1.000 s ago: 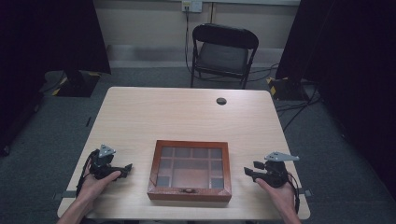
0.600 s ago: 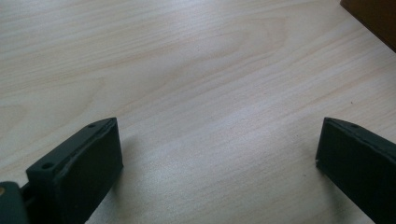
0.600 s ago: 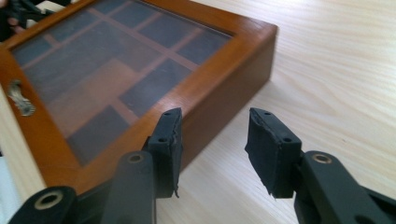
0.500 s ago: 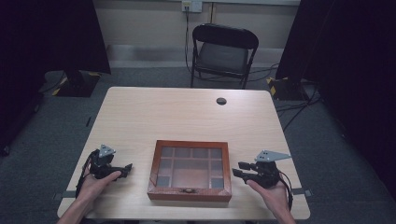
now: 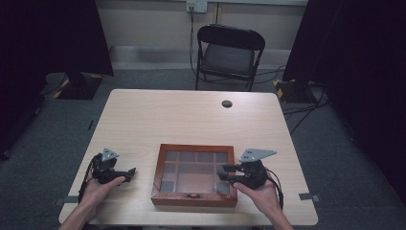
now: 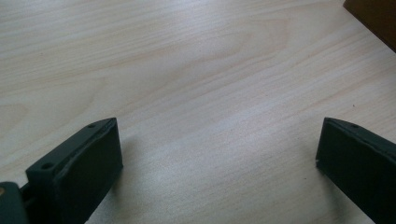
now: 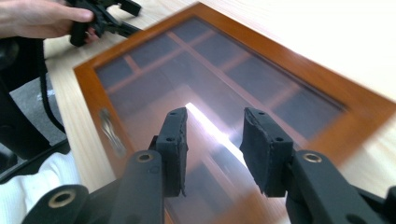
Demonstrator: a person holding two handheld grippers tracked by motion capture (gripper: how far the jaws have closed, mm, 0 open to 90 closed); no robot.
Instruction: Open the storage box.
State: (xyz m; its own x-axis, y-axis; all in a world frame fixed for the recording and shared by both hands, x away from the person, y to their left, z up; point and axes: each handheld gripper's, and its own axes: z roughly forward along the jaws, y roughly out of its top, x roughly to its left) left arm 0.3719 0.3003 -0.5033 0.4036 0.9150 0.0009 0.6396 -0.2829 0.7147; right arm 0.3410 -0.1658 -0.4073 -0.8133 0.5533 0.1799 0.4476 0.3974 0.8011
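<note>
A: Right gripper (image 7: pixel 214 140) first. Jaws?
B: Parted, narrow gap, nothing between. Hovering over glass lid of wooden box (image 7: pixel 140 51), tips aimed across the panes. Some motion blur.

A: In the high view?
B: Right gripper (image 5: pixel 229 172) at the box's right edge, tips reaching over the frame of wooden box (image 5: pixel 194 199). Touching or just above, cannot tell. Grey plate on top, cable trailing off to the right, right hand (image 5: pixel 261 195) behind it.

A: Left gripper (image 6: pixel 217 154)?
B: Spread wide, empty. Bare light-wood table (image 6: pixel 187 70) between the pads. Dark corner of the box at top right of its view, well apart from the jaws.

A: High view on that one?
B: Left gripper (image 5: pixel 125 173) low at the table's near-left, held by left hand (image 5: pixel 98 189), tips pointing toward the box, gap of bare table (image 5: pixel 167 115) between them.

A: Box itself?
B: Near edge, centre, between the two grippers. Lid shut, small metal latch (image 5: pixel 193 195) on the front side. Divided compartments visible through the glass.

A: Further out?
B: Small dark round thing (image 5: pixel 227 103) near the far edge. Black folding chair (image 5: pixel 229 52) beyond the table.
</note>
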